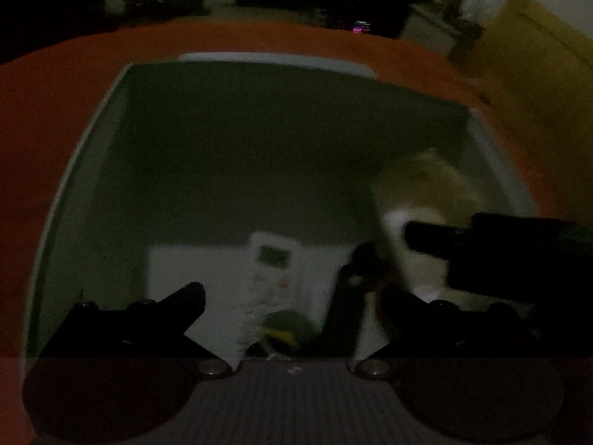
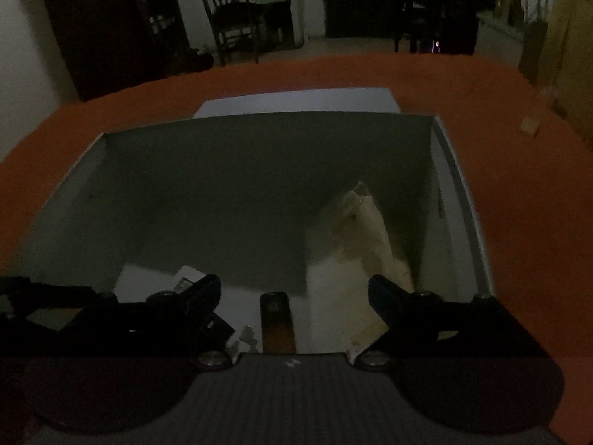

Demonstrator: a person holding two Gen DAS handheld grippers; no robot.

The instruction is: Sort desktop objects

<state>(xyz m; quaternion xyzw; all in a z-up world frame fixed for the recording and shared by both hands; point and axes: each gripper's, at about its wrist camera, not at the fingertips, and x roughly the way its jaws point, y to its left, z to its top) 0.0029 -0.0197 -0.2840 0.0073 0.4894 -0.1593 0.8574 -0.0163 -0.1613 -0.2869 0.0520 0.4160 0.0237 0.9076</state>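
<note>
While both tools (image 1: 285, 296) (image 2: 294, 289) spread over box (image 2: 85, 170), remote (image 1: 272, 270) lies between left tool's fingers.

Very dim, grainy, left view motion-blurred, fisheye-bent edges, dark corners

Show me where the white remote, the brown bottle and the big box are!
white remote (image 1: 274, 259): left wrist view, on its small screen.
brown bottle (image 2: 277, 324): right wrist view, on its body below the cap.
big box (image 2: 241, 185): right wrist view, on its far inner wall.
</note>
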